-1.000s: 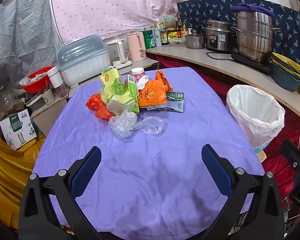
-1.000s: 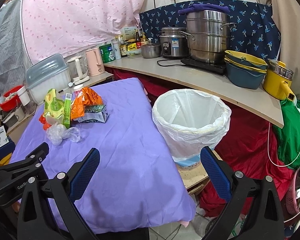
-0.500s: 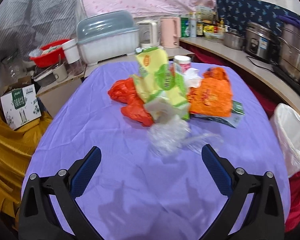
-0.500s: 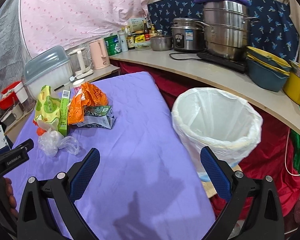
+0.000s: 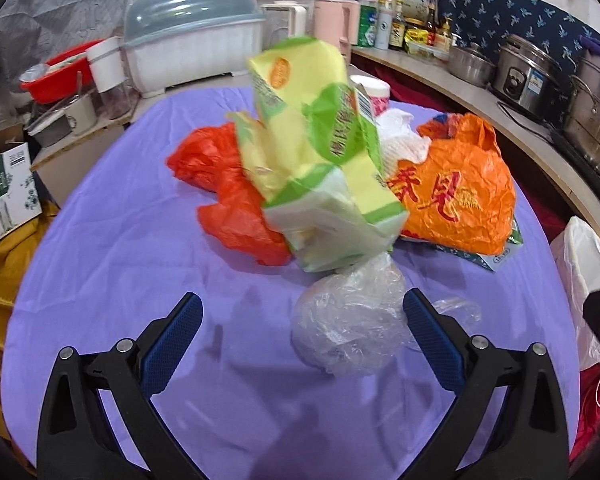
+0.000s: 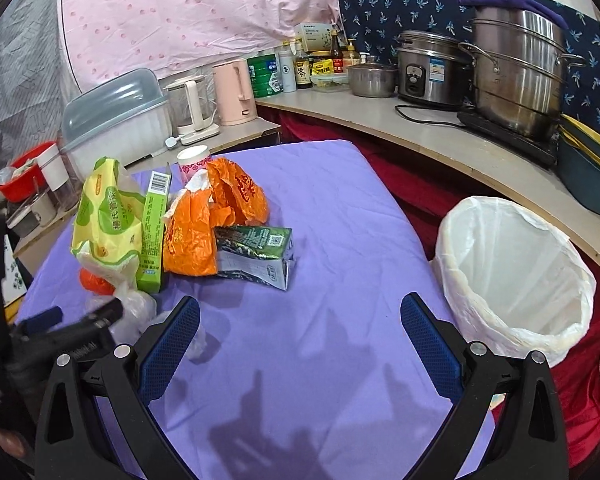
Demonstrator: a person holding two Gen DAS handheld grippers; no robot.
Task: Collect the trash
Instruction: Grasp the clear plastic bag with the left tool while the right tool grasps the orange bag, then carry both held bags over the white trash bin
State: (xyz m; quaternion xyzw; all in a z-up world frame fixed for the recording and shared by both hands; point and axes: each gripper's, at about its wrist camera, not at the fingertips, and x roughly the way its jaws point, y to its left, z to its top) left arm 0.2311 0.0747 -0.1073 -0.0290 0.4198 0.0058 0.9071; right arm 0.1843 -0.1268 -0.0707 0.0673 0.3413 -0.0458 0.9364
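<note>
A heap of trash lies on the purple tablecloth [image 5: 112, 264]: a yellow-green tissue pack [image 5: 320, 156], a red bag [image 5: 236, 208], an orange bag [image 5: 456, 196] and a crumpled clear plastic bag [image 5: 348, 320]. My left gripper [image 5: 300, 324] is open, its fingers either side of the clear bag, not touching it. My right gripper [image 6: 300, 328] is open over bare cloth, short of a flattened green carton [image 6: 256, 252] and the orange bag [image 6: 204, 232]. The white-lined bin [image 6: 512, 276] stands to the right of the table.
A curved counter [image 6: 440, 136] behind carries a rice cooker [image 6: 432, 68], steel pots [image 6: 520, 60], bottles and a pink kettle [image 6: 234, 92]. A lidded dish rack [image 5: 192, 48] and red basin [image 5: 60, 76] stand at far left. A cardboard box [image 5: 4, 196] sits by the table's left side.
Both grippers moved forward toward the trash heap. The left one now straddles the clear bag, and the right one swung left from the bin toward the table.
</note>
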